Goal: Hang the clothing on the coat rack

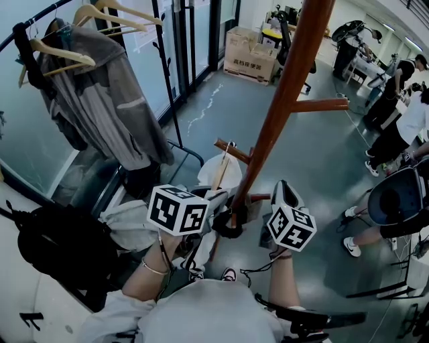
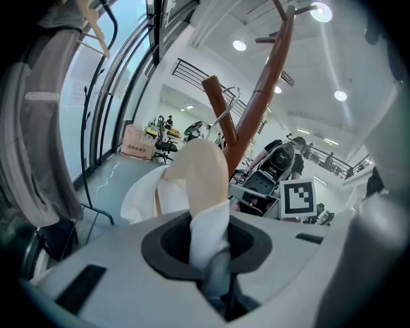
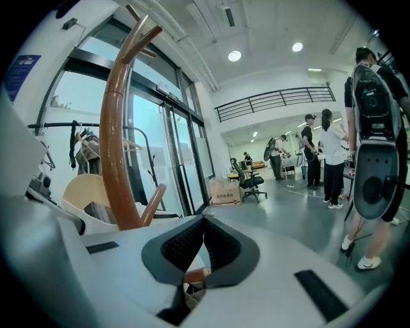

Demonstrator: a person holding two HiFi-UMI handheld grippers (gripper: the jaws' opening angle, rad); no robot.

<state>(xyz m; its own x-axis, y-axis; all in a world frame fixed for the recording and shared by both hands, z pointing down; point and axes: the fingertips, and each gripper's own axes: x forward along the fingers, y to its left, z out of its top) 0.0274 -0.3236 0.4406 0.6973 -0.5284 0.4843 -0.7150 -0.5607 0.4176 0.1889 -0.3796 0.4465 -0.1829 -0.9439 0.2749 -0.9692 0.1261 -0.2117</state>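
Observation:
The brown wooden coat rack (image 1: 287, 87) rises through the middle of the head view, with short pegs (image 1: 231, 151) branching off low down. A white garment (image 1: 216, 175) hangs on a pale wooden hanger (image 2: 204, 172). The hanger's metal hook (image 2: 225, 107) sits by a peg (image 2: 218, 102). My left gripper (image 2: 209, 253) is shut on the white cloth at the hanger's end, just left of the pole. My right gripper (image 3: 204, 238) stands to the right of the pole, jaws together with nothing between them; a peg end (image 3: 195, 275) shows below them.
A black clothes rail (image 1: 40, 17) at the left carries a grey jacket (image 1: 107, 94) and bare wooden hangers. A black bag (image 1: 57, 244) lies at lower left. A cardboard box (image 1: 249, 55) stands behind. People (image 1: 402, 114) and a black chair (image 1: 399, 197) are at the right.

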